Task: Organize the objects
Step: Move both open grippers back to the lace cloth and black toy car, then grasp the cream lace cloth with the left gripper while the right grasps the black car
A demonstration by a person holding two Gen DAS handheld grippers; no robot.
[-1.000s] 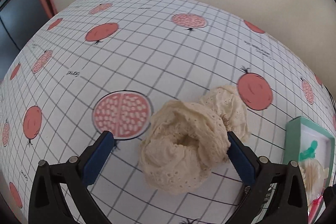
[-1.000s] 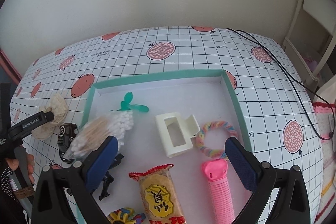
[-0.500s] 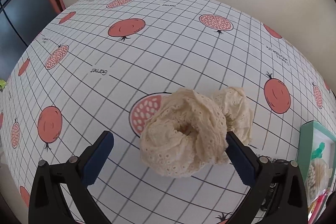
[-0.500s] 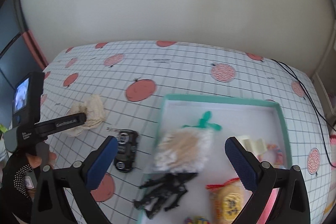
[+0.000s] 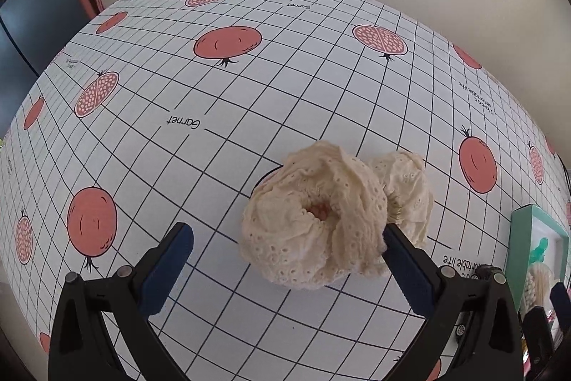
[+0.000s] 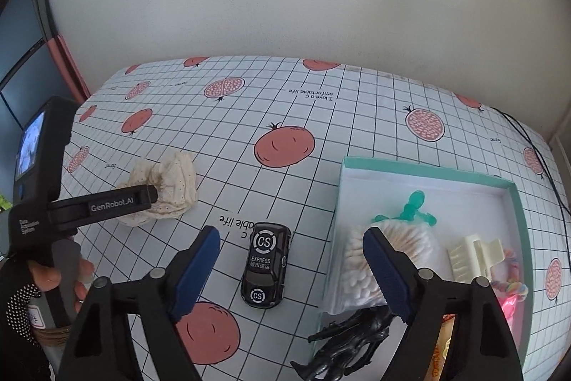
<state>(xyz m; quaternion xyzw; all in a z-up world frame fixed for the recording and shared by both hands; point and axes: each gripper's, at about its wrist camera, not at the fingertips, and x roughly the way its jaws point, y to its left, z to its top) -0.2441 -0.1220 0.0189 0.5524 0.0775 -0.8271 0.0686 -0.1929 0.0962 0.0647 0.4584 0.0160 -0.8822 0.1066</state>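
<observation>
At the bottom of the right wrist view our right gripper (image 6: 289,268) has just been narrowing, its fingers apart around the small black toy delivery car (image 6: 264,266) without touching it. We judge the next move is lowering, pinching it, then carrying it into the teal-rimmed white tray (image 6: 421,166) at right. At left, our left gripper (image 5: 285,259), fingers spread, hovers at the cream lace fabric scrunchie (image 5: 314,224), one finger brushing it, on the pomegranate-print grid counter (image 6: 321,116) before a plain pale wall.

My left camera sits on my left claw (image 5: 285,259) and looks steeply down, close over the cream scrunchie (image 5: 314,216) on the tablecloth (image 5: 214,95). My right camera looks down less steeply from farther back. The 2 views share the scrunchie (image 6: 164,188), the cloth (image 6: 321,116) and the green tray (image 5: 517,238) (image 6: 421,166).
</observation>
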